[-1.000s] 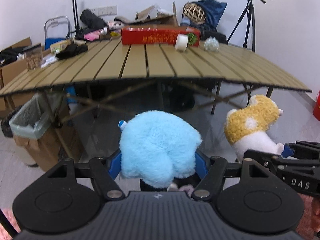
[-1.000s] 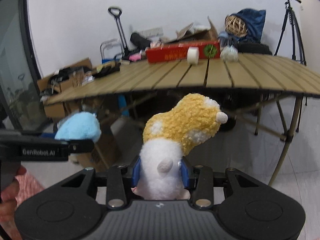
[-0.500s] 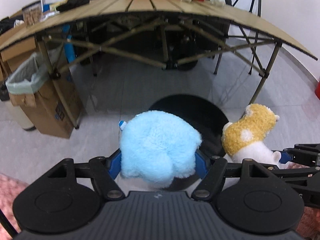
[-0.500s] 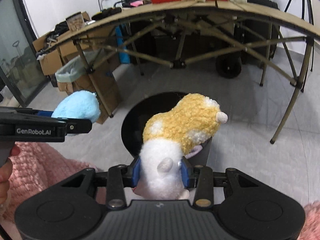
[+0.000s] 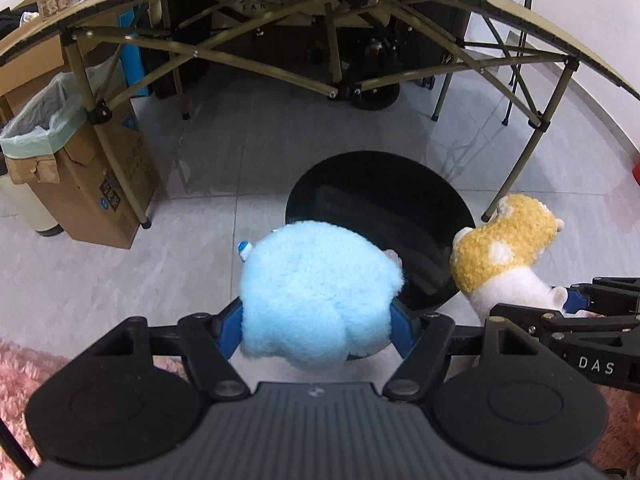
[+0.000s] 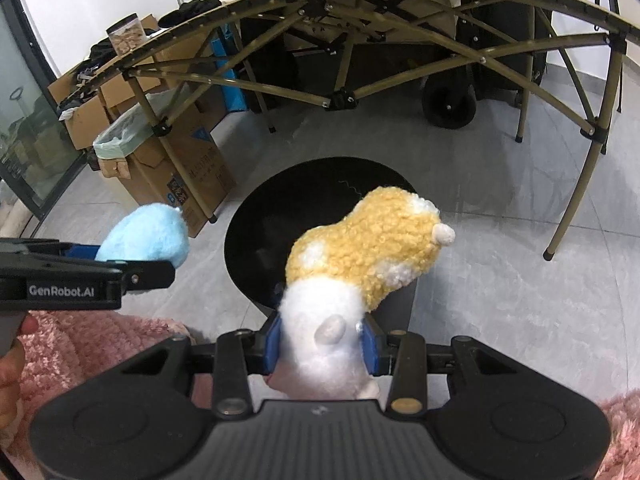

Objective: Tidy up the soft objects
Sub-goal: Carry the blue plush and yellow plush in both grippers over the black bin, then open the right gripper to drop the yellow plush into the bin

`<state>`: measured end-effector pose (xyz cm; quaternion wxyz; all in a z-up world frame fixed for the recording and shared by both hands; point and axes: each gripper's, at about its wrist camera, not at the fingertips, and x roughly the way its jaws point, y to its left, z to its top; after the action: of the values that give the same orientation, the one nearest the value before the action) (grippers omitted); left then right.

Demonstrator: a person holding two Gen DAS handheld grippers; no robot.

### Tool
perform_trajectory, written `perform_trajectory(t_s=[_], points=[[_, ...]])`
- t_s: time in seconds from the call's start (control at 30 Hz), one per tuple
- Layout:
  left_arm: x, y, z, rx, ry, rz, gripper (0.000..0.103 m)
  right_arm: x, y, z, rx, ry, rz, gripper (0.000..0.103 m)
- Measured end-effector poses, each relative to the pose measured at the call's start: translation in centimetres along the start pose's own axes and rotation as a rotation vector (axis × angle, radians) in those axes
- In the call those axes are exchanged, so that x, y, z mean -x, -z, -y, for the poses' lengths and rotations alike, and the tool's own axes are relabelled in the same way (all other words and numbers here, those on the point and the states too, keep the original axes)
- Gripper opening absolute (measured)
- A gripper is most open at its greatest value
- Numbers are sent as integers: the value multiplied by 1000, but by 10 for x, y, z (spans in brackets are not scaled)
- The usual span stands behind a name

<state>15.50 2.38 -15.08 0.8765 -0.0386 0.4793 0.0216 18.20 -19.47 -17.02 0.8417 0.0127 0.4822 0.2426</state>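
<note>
My left gripper (image 5: 316,332) is shut on a fluffy light-blue plush toy (image 5: 316,296), held above the near rim of a round black bin (image 5: 384,200) on the floor. My right gripper (image 6: 322,346) is shut on the white end of a yellow-and-white plush toy (image 6: 368,252), whose yellow part leans over the black bin (image 6: 280,208). In the left wrist view the yellow-and-white plush (image 5: 504,248) hangs at the bin's right rim. The right wrist view has the blue plush (image 6: 144,238) left of the bin. The bin's inside looks dark.
A folding slat table (image 5: 332,4) spans the view beyond the bin, its legs (image 5: 524,168) close to the bin's right side. A cardboard box with a lined waste bag (image 5: 76,152) stands at the left. Pink fluffy fabric (image 6: 80,344) lies near me, and a hand (image 6: 12,364) shows.
Both grippers tilted down from table height toward the floor and came in over the black bin, each still holding its plush. The bin now fills more of both views.
</note>
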Motion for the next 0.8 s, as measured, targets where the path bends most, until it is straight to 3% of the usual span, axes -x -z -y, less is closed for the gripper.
perform_trajectory(t_s=[0.37, 0.8], points=[[-18, -10, -1, -2, -14, -28, 71, -23, -20, 1, 27, 10, -12, 39], [-25, -26, -15, 28, -52, 1, 71, -74, -65, -11, 87, 2, -7, 40]])
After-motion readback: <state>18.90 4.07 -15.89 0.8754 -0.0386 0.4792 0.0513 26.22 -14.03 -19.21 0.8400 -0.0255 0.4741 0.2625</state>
